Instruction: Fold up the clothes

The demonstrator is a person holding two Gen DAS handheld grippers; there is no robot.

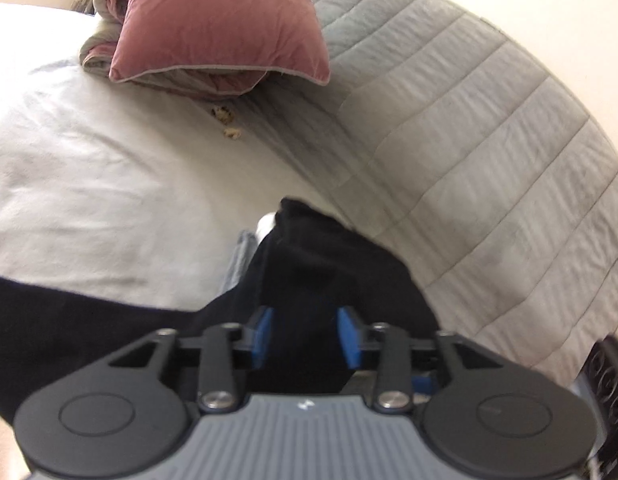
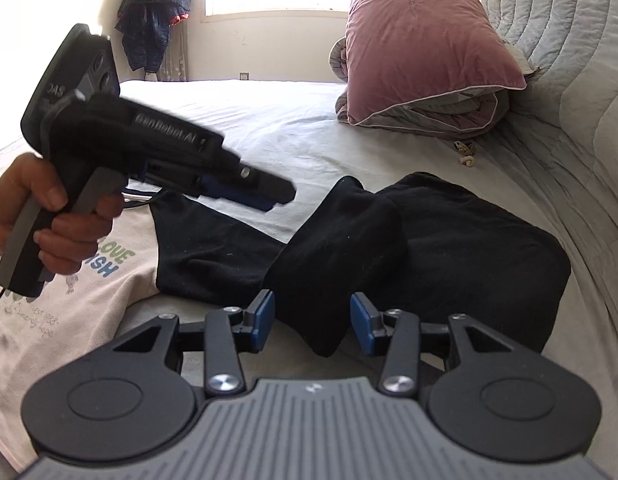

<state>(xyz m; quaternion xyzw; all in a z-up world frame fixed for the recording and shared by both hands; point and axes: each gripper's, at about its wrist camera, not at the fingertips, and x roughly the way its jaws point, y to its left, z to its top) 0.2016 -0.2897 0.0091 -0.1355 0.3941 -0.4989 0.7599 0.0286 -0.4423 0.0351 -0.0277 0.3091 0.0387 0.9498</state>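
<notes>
The left hand-held gripper (image 2: 269,196) reads "GenRobot.AI" and "DAS"; the pale shirt (image 2: 69,308) shows "OVE", "ISH".

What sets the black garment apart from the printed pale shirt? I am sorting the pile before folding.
The black garment is plain and dark; the pale shirt carries printed lettering. The black garment is bunched, one flap raised between the right gripper's open jaws, while the pale shirt lies flatter beside it. Both rest on the bed.
</notes>
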